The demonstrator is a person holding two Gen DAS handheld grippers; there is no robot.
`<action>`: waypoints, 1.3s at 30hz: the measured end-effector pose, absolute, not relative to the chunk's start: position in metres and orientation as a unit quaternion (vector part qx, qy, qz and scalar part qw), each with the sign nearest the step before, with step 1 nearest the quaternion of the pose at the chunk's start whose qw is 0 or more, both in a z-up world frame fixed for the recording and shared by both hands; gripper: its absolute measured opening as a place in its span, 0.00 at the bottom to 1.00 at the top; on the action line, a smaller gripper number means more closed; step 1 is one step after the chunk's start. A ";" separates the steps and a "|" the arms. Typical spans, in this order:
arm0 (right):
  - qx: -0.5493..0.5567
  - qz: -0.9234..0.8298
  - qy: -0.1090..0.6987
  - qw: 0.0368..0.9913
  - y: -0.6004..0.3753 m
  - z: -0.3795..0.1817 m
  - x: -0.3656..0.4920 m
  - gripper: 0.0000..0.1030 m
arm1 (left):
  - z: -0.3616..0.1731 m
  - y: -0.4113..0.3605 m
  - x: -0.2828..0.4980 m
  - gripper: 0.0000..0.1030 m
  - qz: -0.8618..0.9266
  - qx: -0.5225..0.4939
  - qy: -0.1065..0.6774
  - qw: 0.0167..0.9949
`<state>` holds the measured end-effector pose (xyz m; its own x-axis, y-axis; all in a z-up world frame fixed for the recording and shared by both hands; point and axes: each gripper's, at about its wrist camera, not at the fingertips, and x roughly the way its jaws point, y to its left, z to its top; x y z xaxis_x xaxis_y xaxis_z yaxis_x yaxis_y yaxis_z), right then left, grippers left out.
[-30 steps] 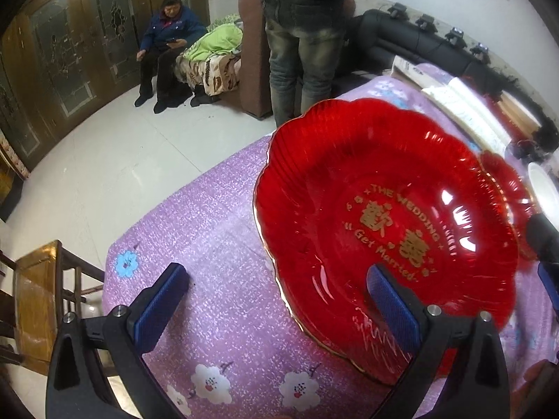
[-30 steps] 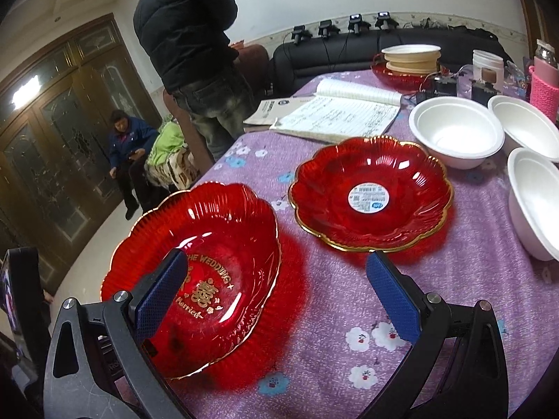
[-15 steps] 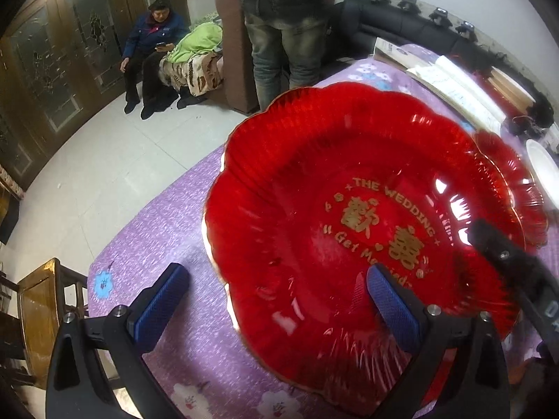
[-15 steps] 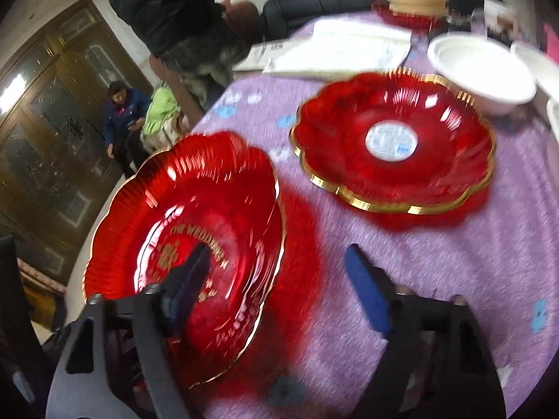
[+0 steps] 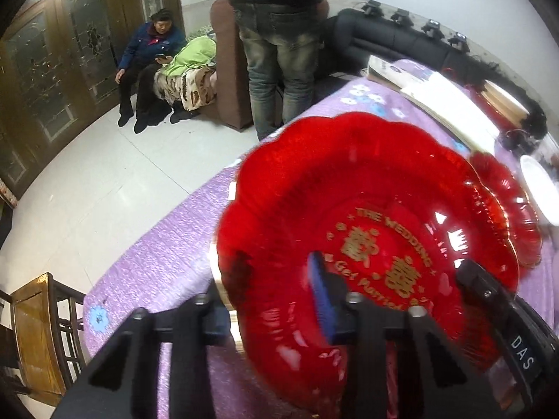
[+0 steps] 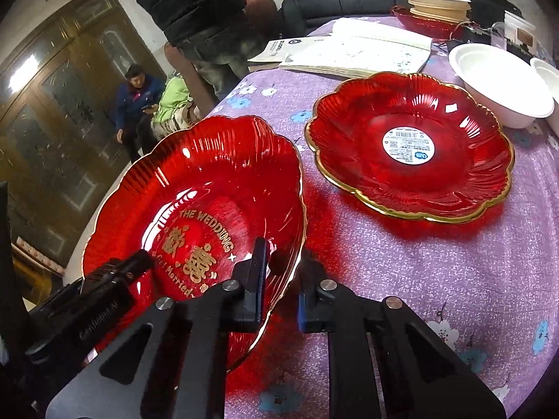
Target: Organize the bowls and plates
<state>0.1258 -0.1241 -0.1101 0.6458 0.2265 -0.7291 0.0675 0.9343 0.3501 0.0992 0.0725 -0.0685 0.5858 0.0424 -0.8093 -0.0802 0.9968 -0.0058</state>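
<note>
A red flower-shaped wedding plate (image 5: 367, 216) with gold lettering lies near the table's left edge; it also shows in the right wrist view (image 6: 209, 188). My left gripper (image 5: 272, 300) is shut on its near left rim, one finger under and one inside. My right gripper (image 6: 279, 279) is shut on its near right rim. A second red plate (image 6: 412, 146) with a white sticker lies to the right on the purple cloth. White bowls (image 6: 499, 83) sit at the far right.
An open notebook (image 6: 360, 52) lies at the back of the table. A stack of tan plates on a red dish (image 6: 433, 10) stands far back. A person (image 5: 279, 35) stands at the table's far edge. A wooden chair (image 5: 38, 335) is at the left.
Both grippers closed on the wedding plate's rim, one on each side. The left gripper moved right onto the rim; the right gripper moved left onto it.
</note>
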 end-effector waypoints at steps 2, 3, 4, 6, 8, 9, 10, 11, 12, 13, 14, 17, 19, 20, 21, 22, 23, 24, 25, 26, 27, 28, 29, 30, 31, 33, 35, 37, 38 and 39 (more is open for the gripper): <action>0.172 0.044 0.416 0.892 -0.124 -0.110 0.126 0.13 | -0.068 0.072 0.099 0.29 0.035 -0.015 0.453 0.891; 0.171 0.044 0.416 0.892 -0.123 -0.110 0.125 0.13 | -0.068 0.073 0.098 0.27 0.035 -0.017 0.452 0.891; 0.172 0.045 0.416 0.892 -0.124 -0.109 0.123 0.13 | -0.068 0.073 0.099 0.26 0.034 -0.019 0.453 0.891; 0.175 0.046 0.414 0.892 -0.126 -0.109 0.122 0.13 | -0.066 0.075 0.097 0.24 0.029 -0.023 0.455 0.890; 0.176 0.048 0.413 0.892 -0.127 -0.108 0.119 0.13 | -0.065 0.076 0.095 0.24 0.028 -0.023 0.456 0.889; 0.177 0.050 0.411 0.893 -0.126 -0.107 0.117 0.13 | -0.064 0.076 0.094 0.24 0.027 -0.021 0.457 0.889; 0.177 0.052 0.407 0.895 -0.126 -0.105 0.115 0.13 | -0.063 0.078 0.090 0.24 0.026 -0.022 0.458 0.888; 0.177 0.054 0.404 0.896 -0.126 -0.103 0.116 0.13 | -0.062 0.079 0.088 0.24 0.026 -0.023 0.458 0.888; 0.179 0.058 0.400 0.897 -0.126 -0.101 0.113 0.13 | -0.061 0.081 0.085 0.24 0.026 -0.024 0.457 0.889; 0.179 0.061 0.398 0.898 -0.124 -0.100 0.111 0.13 | -0.059 0.085 0.080 0.24 0.030 -0.022 0.455 0.889; 0.176 0.064 0.400 0.897 -0.121 -0.101 0.107 0.13 | -0.058 0.086 0.079 0.24 0.033 -0.022 0.454 0.890; 0.165 0.082 0.400 0.898 -0.109 -0.100 0.098 0.14 | -0.054 0.099 0.070 0.23 0.037 -0.030 0.454 0.890; 0.153 0.092 0.393 0.902 -0.101 -0.097 0.092 0.14 | -0.050 0.106 0.063 0.24 0.043 -0.032 0.449 0.892; 0.147 0.096 0.392 0.903 -0.097 -0.097 0.090 0.14 | -0.049 0.108 0.062 0.24 0.046 -0.031 0.448 0.892; 0.145 0.100 0.394 0.902 -0.093 -0.097 0.090 0.14 | -0.050 0.110 0.062 0.24 0.049 -0.029 0.449 0.892; 0.143 0.105 0.399 0.899 -0.090 -0.099 0.090 0.14 | -0.052 0.112 0.063 0.24 0.050 -0.030 0.453 0.890; 0.142 0.106 0.406 0.897 -0.088 -0.101 0.092 0.14 | -0.057 0.112 0.066 0.23 0.050 -0.032 0.460 0.886; 0.142 0.106 0.417 0.891 -0.087 -0.104 0.095 0.15 | -0.061 0.112 0.067 0.25 0.048 -0.032 0.469 0.881; 0.146 0.105 0.434 0.883 -0.088 -0.108 0.098 0.17 | -0.062 0.109 0.067 0.25 0.050 -0.024 0.463 0.885; 0.160 0.107 0.441 0.877 -0.091 -0.109 0.099 0.17 | -0.062 0.108 0.067 0.25 0.052 -0.018 0.463 0.885; 0.164 0.107 0.442 0.876 -0.094 -0.107 0.098 0.20 | -0.062 0.107 0.066 0.26 0.052 -0.014 0.465 0.884; 0.162 0.109 0.448 0.873 -0.095 -0.106 0.099 0.23 | -0.063 0.106 0.066 0.27 0.052 -0.012 0.467 0.883; 0.158 0.113 0.453 0.870 -0.096 -0.104 0.099 0.25 | -0.063 0.106 0.064 0.31 0.057 -0.012 0.469 0.881; 0.153 0.115 0.456 0.869 -0.098 -0.100 0.097 0.29 | -0.062 0.109 0.062 0.38 0.063 -0.012 0.470 0.881; 0.150 0.116 0.454 0.871 -0.100 -0.098 0.094 0.29 | -0.059 0.112 0.059 0.42 0.071 -0.010 0.463 0.883; 0.142 0.116 0.437 0.881 -0.107 -0.091 0.082 0.29 | -0.052 0.120 0.050 0.57 0.088 -0.009 0.450 0.888; 0.137 0.110 0.412 0.894 -0.118 -0.082 0.069 0.33 | -0.040 0.128 0.037 0.62 0.100 -0.011 0.427 0.899; 0.139 0.096 0.394 0.903 -0.137 -0.074 0.059 0.43 | -0.023 0.132 0.027 0.65 0.111 -0.008 0.399 0.910; 0.144 0.085 0.387 0.907 -0.147 -0.071 0.055 0.43 | -0.017 0.132 0.023 0.65 0.114 -0.006 0.389 0.914; 0.152 0.076 0.381 0.909 -0.159 -0.067 0.052 0.43 | -0.009 0.130 0.022 0.66 0.111 -0.005 0.377 0.919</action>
